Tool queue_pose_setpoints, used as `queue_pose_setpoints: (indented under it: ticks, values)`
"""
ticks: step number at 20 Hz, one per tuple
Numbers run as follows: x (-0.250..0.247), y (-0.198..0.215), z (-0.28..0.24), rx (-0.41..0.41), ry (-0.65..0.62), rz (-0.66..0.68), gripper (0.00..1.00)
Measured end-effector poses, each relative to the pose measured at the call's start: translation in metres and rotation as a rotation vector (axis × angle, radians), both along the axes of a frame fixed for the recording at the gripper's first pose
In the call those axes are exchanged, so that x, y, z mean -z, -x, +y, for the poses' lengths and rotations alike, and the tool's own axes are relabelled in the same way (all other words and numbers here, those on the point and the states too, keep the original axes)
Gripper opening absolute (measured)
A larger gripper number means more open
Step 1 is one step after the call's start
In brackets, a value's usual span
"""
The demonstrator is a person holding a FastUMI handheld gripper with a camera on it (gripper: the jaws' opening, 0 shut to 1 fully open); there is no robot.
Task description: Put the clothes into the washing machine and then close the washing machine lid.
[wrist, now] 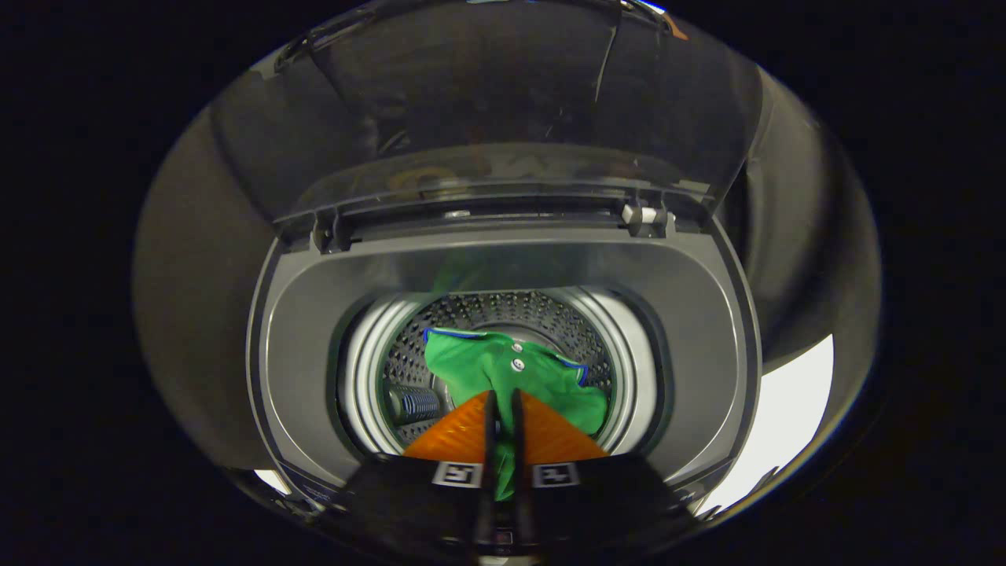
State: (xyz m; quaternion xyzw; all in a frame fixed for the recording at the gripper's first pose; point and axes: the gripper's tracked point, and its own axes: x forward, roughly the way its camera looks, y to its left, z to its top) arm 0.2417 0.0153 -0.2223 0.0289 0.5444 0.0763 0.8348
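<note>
Green clothing (503,373), a shirt-like garment with a blue-edged collar and two pale snaps, hangs from the jaws down into the mouth of the washing machine drum (550,314), its spread body lying over the perforated drum wall while a strip of the same cloth runs back up between the two fingers. The gripper (503,409) is held directly above the drum opening, and its fingers stand close together with the cloth pinched in the narrow gap, so the jaws read as clamped on the garment rather than free. Beside the garment, lower in the drum, sits a small ribbed dark part (413,403), apparently a fitting of the tub. Around the drum runs the pale ring of the tub rim (363,354), then the grey top deck of the washing machine (299,338). Beyond that, the smoky see-through lid (511,102) stands raised on its hinges (646,217) at the back. The load seems to be on its way in but not yet let go, and the lid is not yet closed. The chief risk I judge from here is release too high or too near the rim: a sleeve or hem could drape over the tub ring and be trapped when the lid comes down. Cloth might also cling to the fingers as they part and be dragged back out. Swinging the lid down carelessly could catch the gripper itself.
</note>
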Motion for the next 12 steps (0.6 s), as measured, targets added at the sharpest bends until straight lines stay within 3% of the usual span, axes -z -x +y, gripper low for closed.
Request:
queue_pose_setpoints:
  ticks: [4, 7, 12]
  values:
    - [-0.005, -0.007, -0.005, 0.008, 0.012, -0.052, 0.96]
    - [-0.026, -0.015, -0.008, 0.012, 0.008, -0.12, 0.96]
    - [-0.101, -0.037, -0.014, 0.015, -0.008, -0.261, 0.96]
